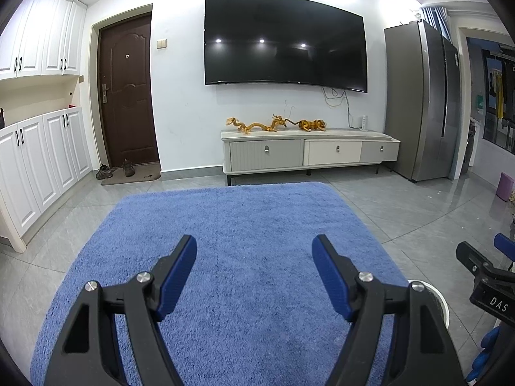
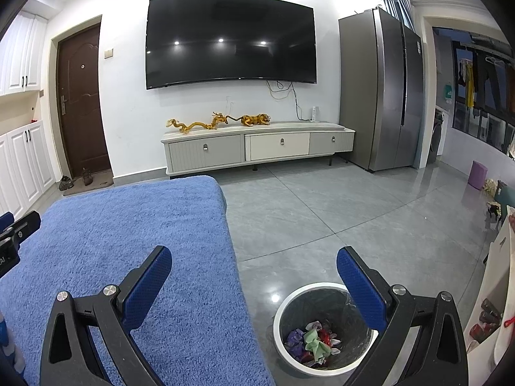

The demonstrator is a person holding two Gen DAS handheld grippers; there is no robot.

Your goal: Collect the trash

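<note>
Trash [image 2: 317, 341]: crumpled pieces in green, purple, red and white lie at the bottom of a round white bin [image 2: 301, 296] lined with a grey bag. The bin stands on the grey tiled floor [image 2: 322, 212], just to the right of the near right corner of a blue fluffy rug-covered surface [image 1: 231, 225].

Left gripper [image 1: 254, 247]: jaws stand well apart, blue pads facing each other, nothing between them. It hangs over the middle of the blue surface, clear of it so far as the view shows.

Right gripper [image 2: 254, 259]: jaws spread wide and empty. Its left finger sits over the right edge of the blue surface; its right finger sits over the bin's far right rim in the view. Whether it touches the rim cannot be told.

Surroundings: on the far wall a large dark television [image 1: 285, 40], below it a low white-and-grey cabinet [image 1: 309, 151] bearing golden dragon and tiger figures [image 1: 276, 124]. Far left, a brown door [image 1: 127, 93] with shoes [image 1: 116, 170] at its foot, beside white cupboards [image 1: 42, 148]. Far right, a steel-grey refrigerator [image 1: 421, 103] and a purple stool [image 2: 478, 174].
</note>
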